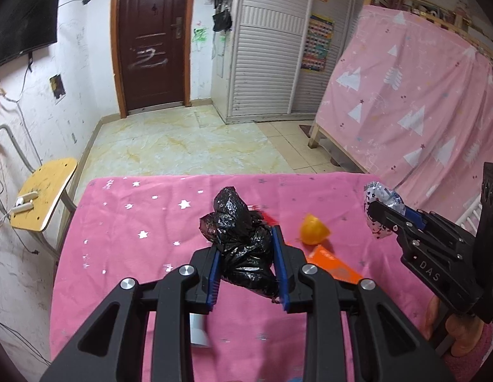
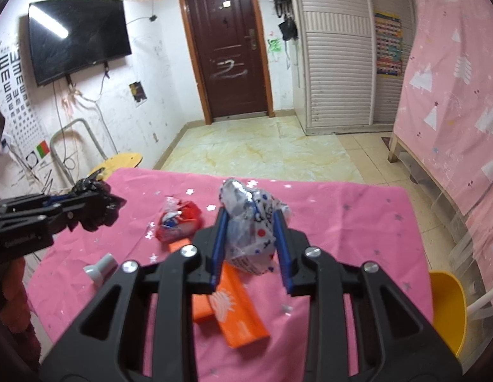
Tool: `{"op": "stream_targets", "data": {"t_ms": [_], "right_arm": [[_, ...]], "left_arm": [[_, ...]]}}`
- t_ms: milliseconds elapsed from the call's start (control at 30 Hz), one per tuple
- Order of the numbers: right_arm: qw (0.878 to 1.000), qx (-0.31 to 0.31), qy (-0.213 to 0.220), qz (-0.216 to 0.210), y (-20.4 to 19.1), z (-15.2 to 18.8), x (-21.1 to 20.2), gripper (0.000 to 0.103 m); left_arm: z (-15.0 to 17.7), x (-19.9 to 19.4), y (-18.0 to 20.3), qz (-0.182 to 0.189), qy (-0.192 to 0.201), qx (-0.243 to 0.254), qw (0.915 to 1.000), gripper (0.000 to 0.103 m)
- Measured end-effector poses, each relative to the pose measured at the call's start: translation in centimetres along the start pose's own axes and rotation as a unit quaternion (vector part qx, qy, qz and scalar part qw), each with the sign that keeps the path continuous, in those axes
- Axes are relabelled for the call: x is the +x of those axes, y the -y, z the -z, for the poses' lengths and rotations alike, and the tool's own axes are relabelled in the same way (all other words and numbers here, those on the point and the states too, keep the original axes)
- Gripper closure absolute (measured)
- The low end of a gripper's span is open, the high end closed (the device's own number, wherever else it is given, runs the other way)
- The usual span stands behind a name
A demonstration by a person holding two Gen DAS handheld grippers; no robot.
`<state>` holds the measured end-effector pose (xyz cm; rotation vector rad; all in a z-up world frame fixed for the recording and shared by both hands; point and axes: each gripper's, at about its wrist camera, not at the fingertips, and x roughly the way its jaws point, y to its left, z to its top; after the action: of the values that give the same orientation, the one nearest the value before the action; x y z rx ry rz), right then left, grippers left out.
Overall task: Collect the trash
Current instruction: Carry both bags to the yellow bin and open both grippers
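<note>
My left gripper (image 1: 246, 248) is shut on a crumpled black plastic bag (image 1: 240, 238) and holds it above the pink starred tablecloth (image 1: 135, 222). It also shows at the left of the right wrist view (image 2: 97, 205). My right gripper (image 2: 251, 222) is shut on a crumpled silver-white printed wrapper (image 2: 249, 222), held over the table; it shows at the right of the left wrist view (image 1: 378, 213). A red wrapper (image 2: 179, 221), an orange box (image 2: 237, 312), a grey tube piece (image 2: 100, 269) and an orange-yellow piece (image 1: 313, 229) lie on the cloth.
A yellow chair (image 1: 43, 194) stands left of the table. A yellow bin (image 2: 447, 305) sits at the right. A pink-draped bed frame (image 1: 405, 95) is on the right, tiled floor (image 1: 189, 140) and a brown door (image 1: 151, 41) beyond.
</note>
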<state>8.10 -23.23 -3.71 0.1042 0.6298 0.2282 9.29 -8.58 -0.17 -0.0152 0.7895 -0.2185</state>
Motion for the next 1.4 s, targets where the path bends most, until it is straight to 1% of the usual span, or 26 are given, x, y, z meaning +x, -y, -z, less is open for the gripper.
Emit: {"op": "stream_targets", "data": {"t_ms": [200, 433, 867, 1067, 1233, 1400], "right_arm": [[0.999, 0.027, 0.015, 0.014, 3.6, 0.8, -1.9, 0.076], [0.997, 0.065, 0.018, 0.031, 7.8, 2.2, -3.4, 0.076], [0.990, 0.114, 0.032, 0.071, 14.2, 4.8, -6.8, 0.075], [0.986, 0.136, 0.027, 0.090, 17.2, 6.5, -7.8, 0.075], [0.982, 0.156, 0.018, 0.101, 19.8, 7.8, -8.0, 0.075], [0.981, 0.165, 0.011, 0.105, 21.3, 8.5, -8.0, 0.075]], "left_arm": [[-0.1, 0.1, 3.9, 0.008, -0.002, 0.022, 0.9997, 0.082], [-0.2, 0.6, 8.3, 0.019, -0.008, 0.048, 0.9986, 0.082], [0.1, 1.7, 16.5, 0.047, -0.017, 0.095, 0.9942, 0.082], [0.2, 2.3, 19.9, 0.080, -0.025, 0.102, 0.9913, 0.082], [0.3, 3.2, 22.7, 0.107, -0.036, 0.091, 0.9894, 0.082], [0.8, 4.0, 25.8, 0.123, -0.039, 0.096, 0.9870, 0.082]]}}
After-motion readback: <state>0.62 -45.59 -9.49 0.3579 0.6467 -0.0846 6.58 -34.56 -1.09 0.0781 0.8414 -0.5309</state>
